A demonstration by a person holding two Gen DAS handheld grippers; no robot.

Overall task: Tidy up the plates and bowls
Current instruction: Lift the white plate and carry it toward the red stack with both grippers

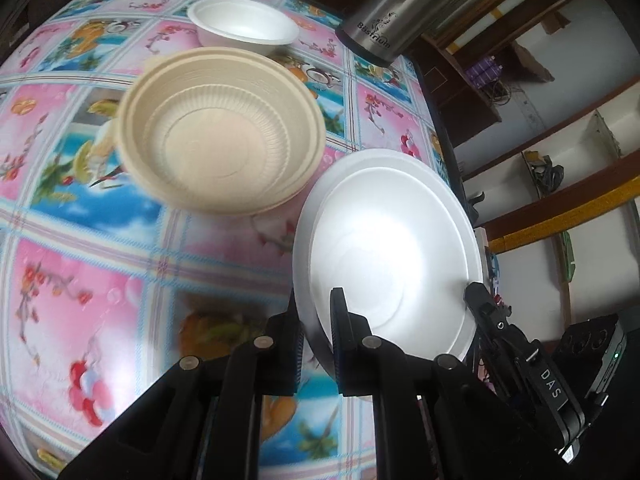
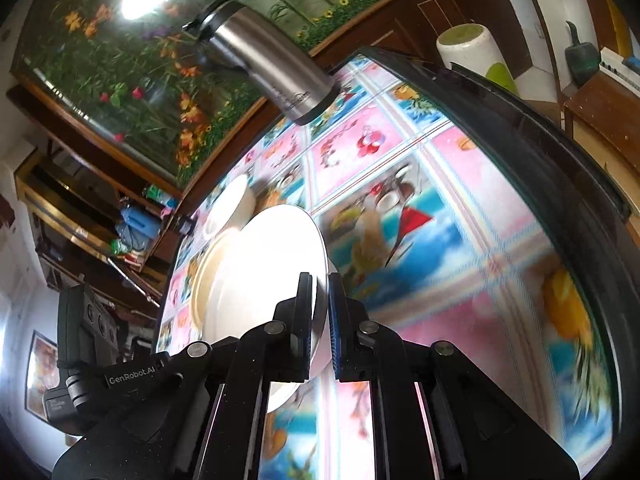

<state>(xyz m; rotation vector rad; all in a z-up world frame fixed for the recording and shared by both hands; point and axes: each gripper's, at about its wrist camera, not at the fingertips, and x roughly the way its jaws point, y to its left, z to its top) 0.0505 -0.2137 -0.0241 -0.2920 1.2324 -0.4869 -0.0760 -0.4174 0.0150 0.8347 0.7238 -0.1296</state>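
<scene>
A white foam plate (image 1: 388, 248) hangs tilted above the flowered tablecloth (image 1: 80, 280), carried from both sides. My left gripper (image 1: 318, 320) is shut on its near rim. My right gripper (image 1: 476, 294) pinches the opposite rim at the right. In the right wrist view the right gripper (image 2: 319, 312) clamps the plate (image 2: 272, 264) edge-on, and the left gripper's black housing (image 2: 92, 344) shows beyond it. A ribbed beige bowl (image 1: 224, 140) stands on the table just past the plate, also seen as the beige bowl (image 2: 206, 280). Behind it sits a small white bowl (image 1: 244, 20).
A steel flask (image 1: 400, 12) stands at the table's far corner, seen also as the flask (image 2: 272, 68). The table's dark edge (image 2: 560, 168) curves along the right. Beyond it are a white and green cylinder (image 2: 468, 46) and wooden shelves (image 1: 560, 128).
</scene>
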